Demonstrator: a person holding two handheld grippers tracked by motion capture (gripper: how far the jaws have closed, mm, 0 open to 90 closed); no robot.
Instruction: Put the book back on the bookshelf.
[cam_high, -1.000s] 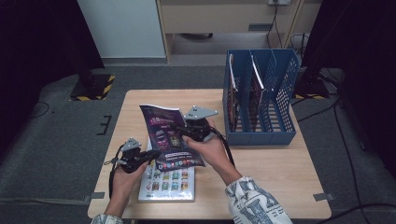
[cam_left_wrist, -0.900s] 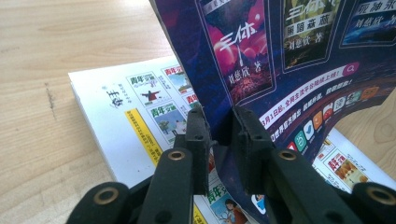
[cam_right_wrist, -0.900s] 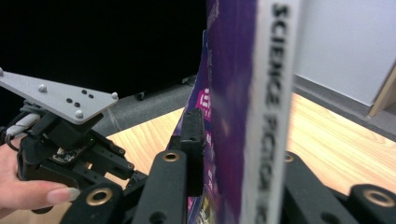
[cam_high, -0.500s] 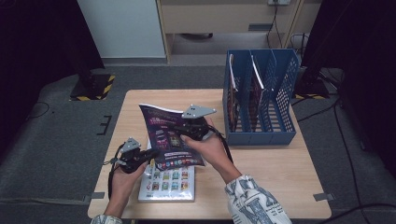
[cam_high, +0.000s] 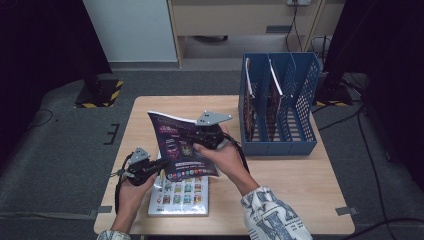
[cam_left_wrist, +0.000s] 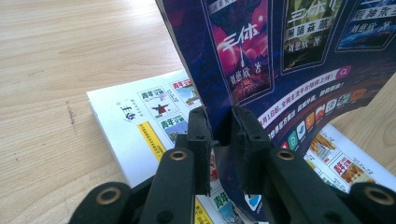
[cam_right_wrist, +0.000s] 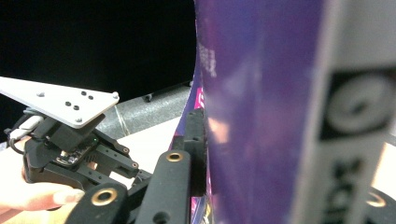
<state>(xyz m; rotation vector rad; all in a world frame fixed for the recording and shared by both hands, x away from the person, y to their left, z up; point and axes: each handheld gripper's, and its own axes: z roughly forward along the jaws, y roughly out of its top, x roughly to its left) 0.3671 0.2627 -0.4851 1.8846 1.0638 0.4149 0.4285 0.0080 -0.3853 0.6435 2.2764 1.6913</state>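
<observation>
Both grippers are pinching the purple magazine (cam_high: 182, 145) above the table (cam_high: 300, 175). In the left gripper view, the left gripper (cam_left_wrist: 218, 135) is closing its jaws on the magazine's lower edge, the sheet passing between them and curving up and away. In the right gripper view, the right gripper (cam_right_wrist: 201, 154) is pressing one visible jaw against the cover; the other jaw is hidden behind the page, so the clamp looks closed on the magazine though I am judging that partly from the high view, where the right gripper (cam_high: 207, 132) is sitting at the magazine's right edge.

The magazine is being held tilted, clear of a white book (cam_high: 180, 192) lying flat beneath it. A blue rack (cam_high: 277, 100) is standing to the right, with thin items already upright in its slots. The right hand (cam_high: 222, 157) is the nearer one to the rack, so any filing move would likely be led from that side, with the magazine's long edge needing to be turned upright to match the slots.
</observation>
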